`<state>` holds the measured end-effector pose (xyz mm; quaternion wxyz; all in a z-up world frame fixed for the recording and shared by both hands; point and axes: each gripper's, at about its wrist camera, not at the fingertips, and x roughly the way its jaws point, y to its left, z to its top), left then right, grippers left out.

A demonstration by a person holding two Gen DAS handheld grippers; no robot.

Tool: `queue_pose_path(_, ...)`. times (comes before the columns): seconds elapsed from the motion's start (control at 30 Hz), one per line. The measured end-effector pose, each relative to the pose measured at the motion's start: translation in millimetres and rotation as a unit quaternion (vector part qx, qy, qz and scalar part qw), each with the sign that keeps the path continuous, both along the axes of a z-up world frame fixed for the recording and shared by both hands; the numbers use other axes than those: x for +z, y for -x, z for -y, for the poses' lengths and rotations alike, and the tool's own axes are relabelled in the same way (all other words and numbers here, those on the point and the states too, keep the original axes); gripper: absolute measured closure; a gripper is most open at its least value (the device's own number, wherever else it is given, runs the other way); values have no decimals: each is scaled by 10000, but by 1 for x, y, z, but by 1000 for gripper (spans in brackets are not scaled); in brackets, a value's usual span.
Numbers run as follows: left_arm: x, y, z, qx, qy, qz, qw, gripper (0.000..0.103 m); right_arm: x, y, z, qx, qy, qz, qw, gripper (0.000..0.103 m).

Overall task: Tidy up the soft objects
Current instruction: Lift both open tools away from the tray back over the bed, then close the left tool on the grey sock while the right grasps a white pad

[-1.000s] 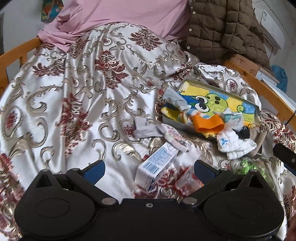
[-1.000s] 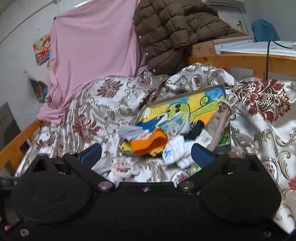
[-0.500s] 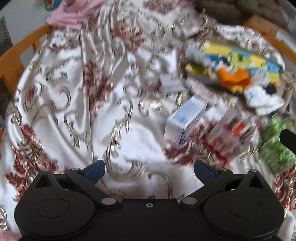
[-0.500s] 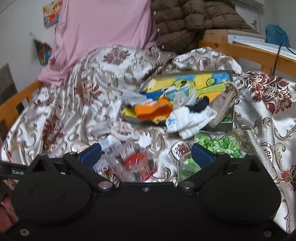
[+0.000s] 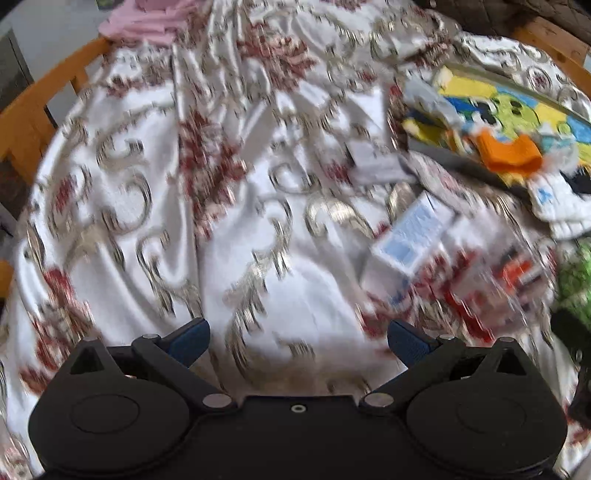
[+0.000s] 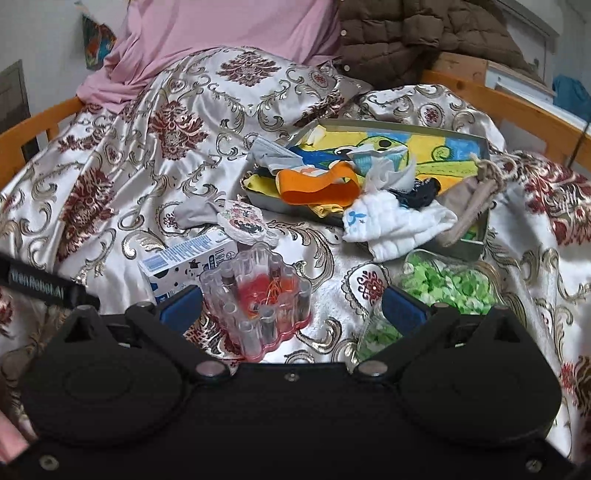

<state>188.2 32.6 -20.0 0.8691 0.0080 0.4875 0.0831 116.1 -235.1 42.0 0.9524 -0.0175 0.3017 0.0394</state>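
Observation:
A shallow metal tray (image 6: 476,144) with a cartoon picture lies on the patterned bedspread (image 6: 155,147). Soft things are piled at its front: an orange band (image 6: 317,186), a white knit cloth (image 6: 391,221), a grey cloth (image 6: 273,157), a beige pouch (image 6: 476,199). A grey cloth (image 6: 194,213) and a patterned pad (image 6: 245,221) lie on the bedspread left of the tray. My right gripper (image 6: 291,306) is open and empty, close above a clear plastic holder (image 6: 258,295). My left gripper (image 5: 297,341) is open and empty over bare bedspread (image 5: 184,184); that view is blurred, with the tray (image 5: 498,110) at right.
A blue and white carton (image 6: 184,264) and a bag of green bits (image 6: 443,288) lie near my right gripper. Wooden bed rails (image 6: 517,107) run along both sides. A pink sheet (image 6: 221,29) and a brown quilted jacket (image 6: 413,29) are heaped at the back.
Both grippers have pulled back and tilted down, away from the tray. The clear holder, carton and green bag have come into the right view. Both stay open.

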Motion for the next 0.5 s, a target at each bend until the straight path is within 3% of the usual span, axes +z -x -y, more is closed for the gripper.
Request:
queue_pose_path(0.17,5,-26,-4,-204,-152,416,9988,1,-6,-27,-10,336,179,-3,9993,1)
queue_pose_path(0.3,4,-56,-11,-461,-8,578,9973,1,-12,-45,-19,477,288,-38,9984,1)
queue_pose_path(0.5,-9,-93,-24,-645,220,672,9954,1,-8,-83,-39,768,917,265,9925,1)
